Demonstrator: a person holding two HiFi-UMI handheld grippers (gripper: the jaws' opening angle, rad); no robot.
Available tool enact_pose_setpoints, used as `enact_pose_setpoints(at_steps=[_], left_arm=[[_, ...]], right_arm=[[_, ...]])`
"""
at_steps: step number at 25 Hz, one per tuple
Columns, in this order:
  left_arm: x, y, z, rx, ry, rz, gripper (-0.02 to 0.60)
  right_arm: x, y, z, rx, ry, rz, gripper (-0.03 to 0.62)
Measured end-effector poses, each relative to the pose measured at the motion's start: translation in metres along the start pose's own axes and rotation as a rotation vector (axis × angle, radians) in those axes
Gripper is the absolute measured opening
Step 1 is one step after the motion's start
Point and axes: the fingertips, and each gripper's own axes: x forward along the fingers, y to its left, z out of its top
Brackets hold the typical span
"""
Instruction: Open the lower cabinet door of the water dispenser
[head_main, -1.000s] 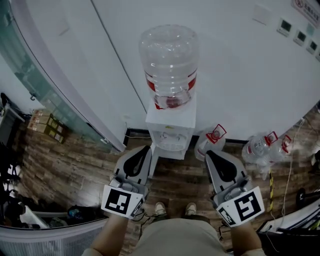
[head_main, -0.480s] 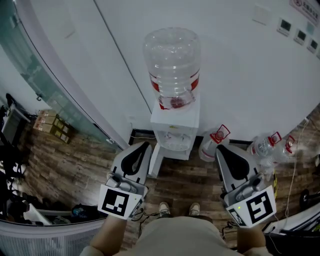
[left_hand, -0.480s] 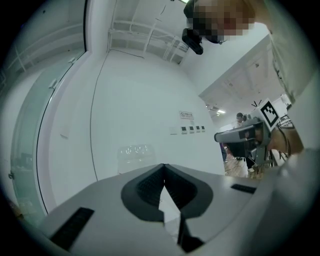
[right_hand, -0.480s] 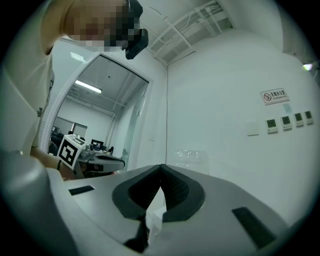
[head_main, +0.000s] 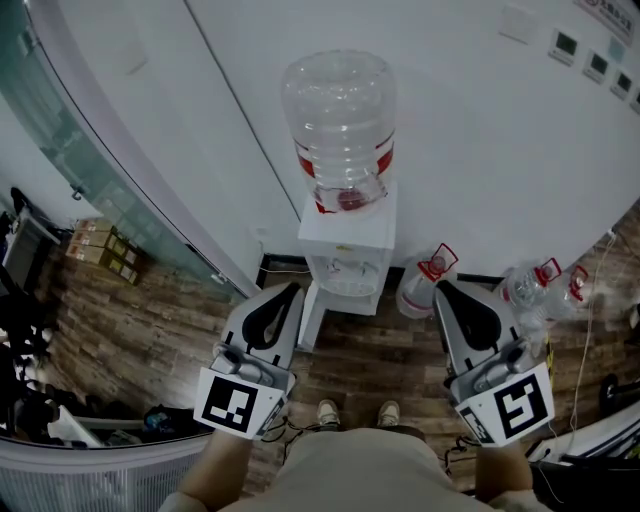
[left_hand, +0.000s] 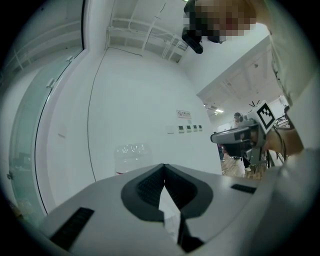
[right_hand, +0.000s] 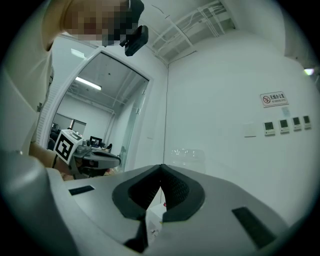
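The white water dispenser (head_main: 345, 250) stands against the wall with a large clear bottle (head_main: 338, 125) on top. I look down on it, so its lower cabinet door is hidden. My left gripper (head_main: 285, 292) hangs in front of its left side and my right gripper (head_main: 447, 290) off to its right, both short of it. In the left gripper view the jaws (left_hand: 164, 167) meet at the tips with nothing between them, and the bottle (left_hand: 131, 152) shows beyond. The right gripper's jaws (right_hand: 160, 167) are likewise shut and empty, with the bottle (right_hand: 187, 156) ahead.
Spare water bottles (head_main: 425, 280) (head_main: 535, 288) lie on the wood floor right of the dispenser. A glass partition (head_main: 70, 150) runs along the left, with cardboard boxes (head_main: 100, 250) at its foot. Wall switches (head_main: 598, 65) are up at the right. The person's shoes (head_main: 355, 412) are below.
The right gripper has drifted a little to the right in the head view and the view has shifted slightly. Both grippers stay shut and empty.
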Motion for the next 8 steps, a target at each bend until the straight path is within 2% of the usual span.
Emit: enact_pose_setpoints(at_steps=[8], left_arm=[[-0.0073, -0.0037, -0.0015, -0.012, 0.011, -0.004, 0.006]], right_arm=[[-0.0057, -0.0020, -0.0006, 0.031, -0.006, -0.006, 0.007]])
